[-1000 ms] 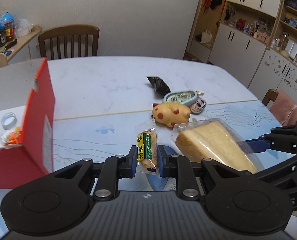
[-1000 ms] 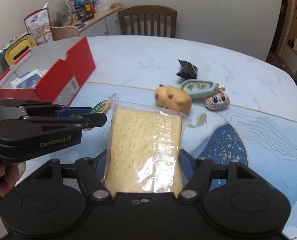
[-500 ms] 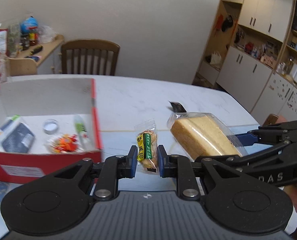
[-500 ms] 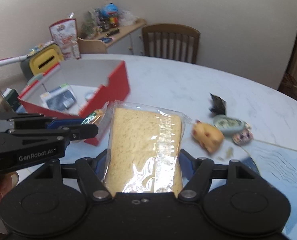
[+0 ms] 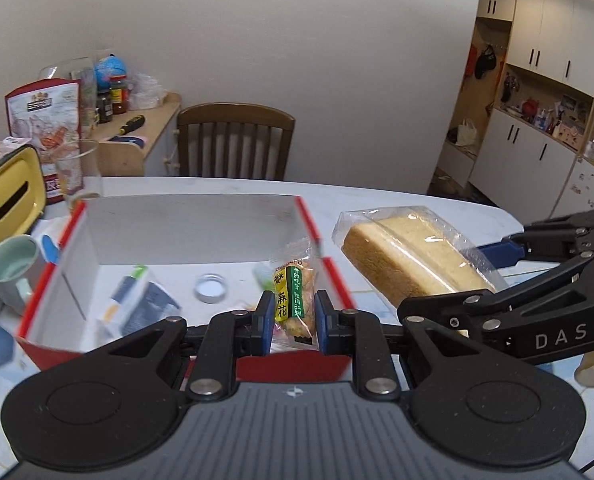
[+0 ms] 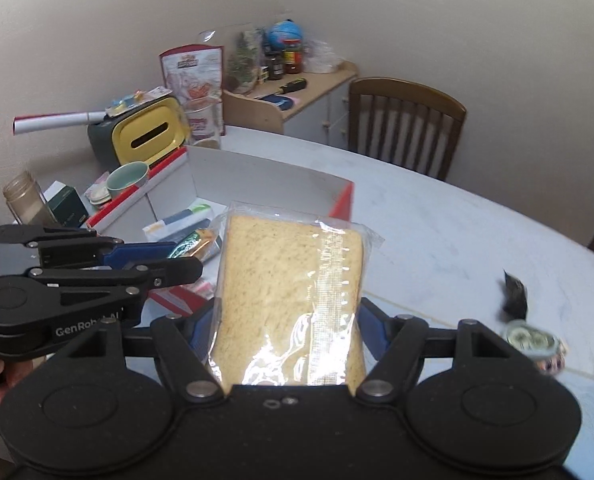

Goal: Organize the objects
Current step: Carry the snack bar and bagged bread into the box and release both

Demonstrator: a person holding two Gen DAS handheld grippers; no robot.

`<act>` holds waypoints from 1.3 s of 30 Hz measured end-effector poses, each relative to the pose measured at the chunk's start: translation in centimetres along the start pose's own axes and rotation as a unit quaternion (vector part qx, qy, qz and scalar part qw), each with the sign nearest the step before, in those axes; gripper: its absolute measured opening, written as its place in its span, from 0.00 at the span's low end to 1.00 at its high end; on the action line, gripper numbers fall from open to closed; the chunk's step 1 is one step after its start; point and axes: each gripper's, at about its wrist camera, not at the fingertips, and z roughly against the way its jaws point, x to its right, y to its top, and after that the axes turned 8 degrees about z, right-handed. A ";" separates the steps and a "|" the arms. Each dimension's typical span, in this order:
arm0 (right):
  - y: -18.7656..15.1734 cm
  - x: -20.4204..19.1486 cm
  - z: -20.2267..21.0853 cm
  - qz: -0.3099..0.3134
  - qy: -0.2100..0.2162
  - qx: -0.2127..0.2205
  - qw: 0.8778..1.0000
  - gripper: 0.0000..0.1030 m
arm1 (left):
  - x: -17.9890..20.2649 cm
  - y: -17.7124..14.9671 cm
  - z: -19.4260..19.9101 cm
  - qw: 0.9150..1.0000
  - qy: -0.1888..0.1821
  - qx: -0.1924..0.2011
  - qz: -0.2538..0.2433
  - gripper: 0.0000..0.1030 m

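Above the near edge of the red box [image 5: 329,280], the left gripper [image 5: 295,314] pinches an upright snack packet [image 5: 293,296], while the right gripper [image 6: 285,332], just beside it outside the box's right wall, clamps a bagged bread slice [image 6: 293,280] lengthwise between its fingers.

A home dining room. A wooden chair [image 5: 235,140] stands at the table [image 6: 457,220]; white cupboards [image 5: 537,92] line the right wall.

The left gripper [image 5: 295,316] is matte black with blue finger pads [image 5: 266,316], silver pivot screws and a ribbed grey base. The right gripper [image 6: 285,328] matches; white "DAS" lettering shows at right in the left view.
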 end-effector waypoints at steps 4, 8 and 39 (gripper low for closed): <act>2.1 -1.0 -1.8 0.015 0.002 -0.003 1.000 0.68 | -2.0 0.7 -0.8 1.000 0.023 -0.001 -0.015 0.19; 4.0 -1.6 -4.1 0.016 0.009 -0.015 1.000 0.68 | -3.6 1.3 -2.0 0.999 0.038 -0.010 -0.024 0.19; 7.1 -4.2 -17.5 0.101 -0.031 -0.103 0.989 0.69 | -8.8 2.1 -13.5 0.975 0.080 -0.196 -0.067 0.19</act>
